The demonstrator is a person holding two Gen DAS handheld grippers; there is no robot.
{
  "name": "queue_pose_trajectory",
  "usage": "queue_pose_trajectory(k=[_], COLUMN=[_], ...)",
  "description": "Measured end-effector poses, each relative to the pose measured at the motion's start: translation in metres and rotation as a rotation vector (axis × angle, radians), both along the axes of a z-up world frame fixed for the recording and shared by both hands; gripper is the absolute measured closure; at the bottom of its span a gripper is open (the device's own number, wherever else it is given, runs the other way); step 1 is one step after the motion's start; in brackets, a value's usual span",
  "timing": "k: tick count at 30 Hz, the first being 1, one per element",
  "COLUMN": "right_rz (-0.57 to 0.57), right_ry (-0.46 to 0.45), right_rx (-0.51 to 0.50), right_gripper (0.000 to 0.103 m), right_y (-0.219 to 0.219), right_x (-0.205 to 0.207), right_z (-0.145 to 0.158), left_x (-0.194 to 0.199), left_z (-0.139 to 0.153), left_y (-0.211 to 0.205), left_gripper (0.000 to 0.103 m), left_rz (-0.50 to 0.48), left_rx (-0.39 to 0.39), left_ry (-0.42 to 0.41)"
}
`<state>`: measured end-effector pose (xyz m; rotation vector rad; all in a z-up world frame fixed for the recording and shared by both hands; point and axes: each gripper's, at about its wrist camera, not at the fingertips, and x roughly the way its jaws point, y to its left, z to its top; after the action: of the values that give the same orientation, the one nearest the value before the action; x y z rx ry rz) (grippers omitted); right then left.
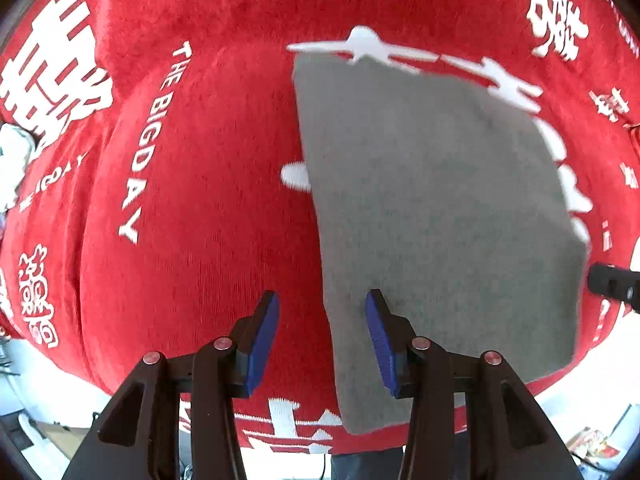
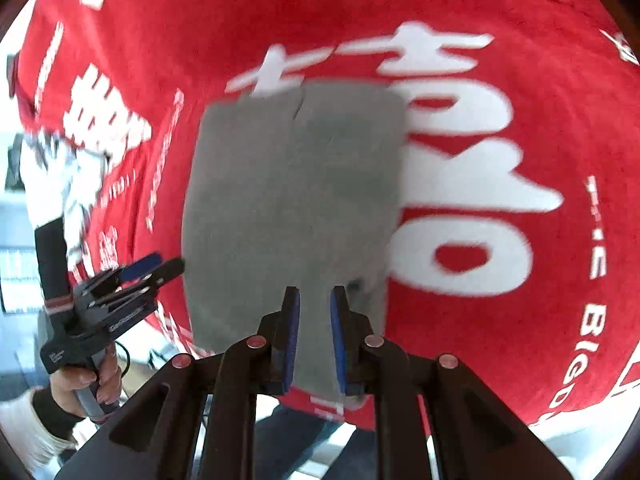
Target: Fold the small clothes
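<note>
From your left wrist camera, your left gripper (image 1: 322,312) hangs with its blue-padded fingers (image 1: 262,340) spread apart, clamped on nothing. Ahead of them and off to the right lies the grey garment (image 1: 440,216), a flat, plain, felt-like piece with straight edges, its near left edge running between the two fingers. It rests on a red cloth (image 1: 208,160) printed with large white Chinese characters (too cropped to read with confidence). White lettering left of the fingers reads "THE BIGDAY". At the far right edge, the black tip of your right gripper (image 1: 612,286) shows beside the garment.

From your right wrist camera, your right gripper (image 2: 315,320) has its fingers (image 2: 291,332) drawn close, with the near end of the grey garment (image 2: 292,184) passing between the blue pads; blur keeps me from saying whether they press it. The garment stretches straight ahead over the red cloth (image 2: 500,340). "BIG" can be read at the right. To the left, your left hand (image 2: 86,384) holds the left gripper (image 2: 160,266), with its fingers parted, just beside the garment's edge.
</note>
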<state>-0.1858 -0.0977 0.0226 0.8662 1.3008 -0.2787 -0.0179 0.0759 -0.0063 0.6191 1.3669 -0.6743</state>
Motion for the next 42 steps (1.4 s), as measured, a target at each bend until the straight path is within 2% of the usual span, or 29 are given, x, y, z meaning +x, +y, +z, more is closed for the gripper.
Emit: queue_pose_trajectory(k=[2,3,5,7,11,17,22,26,28,29,31,33,37,42], right_rz=[0.047,0.056,0.059,-0.013,-0.082,-0.065,-0.098,-0.106,-0.108,-0.108,-0.109,-0.113,-0.124,-0.116], right_ry=[0.085,0.119,0.200,0.190,0.180,0.176,0.182,0.181,0.185,0.188,0.191,0.197,0.207,0.225], right_rx=[-0.027,-0.038,-0.054,-0.001,0.045,0.001,-0.004,-0.010,-0.015,-0.017,-0.024,-0.028,-0.035,-0.052], right_gripper=[0.086,0.086,0.086,0.074,0.074,0.071,0.071,0.071,0.064,0.062,0.060,0.060,0.052,0.051], right_y=[0.013,0.014,0.014,0.006,-0.005,-0.005,-0.008,-0.003,-0.001,0.000,0.002,0.005,0.007,0.007], right_x=[0.003,0.001,-0.004,-0.015,-0.025,-0.027,-0.033,-0.031,-0.029,-0.027,-0.024,-0.017,-0.015,-0.009], right_z=[-0.019,-0.029,-0.052,-0.061,-0.053,-0.027,-0.021,-0.018,-0.015,-0.014,-0.013,-0.014,-0.013,-0.011], left_x=[-0.004,-0.004,-0.002,-0.001,0.002,-0.001,-0.003,-0.003,-0.002,-0.002,-0.002,-0.003,-0.003,0.002], left_z=[-0.002,-0.002,-0.001,0.001,0.001,0.005,0.009,0.008,0.010,0.012,0.015,0.021,0.023,0.022], left_y=[0.002,0.002,0.002,0.002,0.005,0.005,0.005,0.005,0.006,0.006,0.006,0.006,0.005,0.006], left_gripper=[0.054,0.050,0.048,0.048,0.048,0.048,0.048,0.048,0.048,0.047,0.013,0.012,0.012,0.012], left_rz=[-0.006,-0.005,0.000,0.002,0.009,0.015,0.028,0.031,0.039,0.044,0.045,0.039,0.034,0.085], left_rx=[-0.001,0.003,0.006,0.006,0.006,0.000,-0.009,0.041,0.042,0.041,0.042,0.034,0.037,0.051], left_ry=[-0.024,-0.031,-0.023,-0.015,-0.001,0.000,0.013,0.031,0.033,0.031,0.020,-0.003,0.002,0.022])
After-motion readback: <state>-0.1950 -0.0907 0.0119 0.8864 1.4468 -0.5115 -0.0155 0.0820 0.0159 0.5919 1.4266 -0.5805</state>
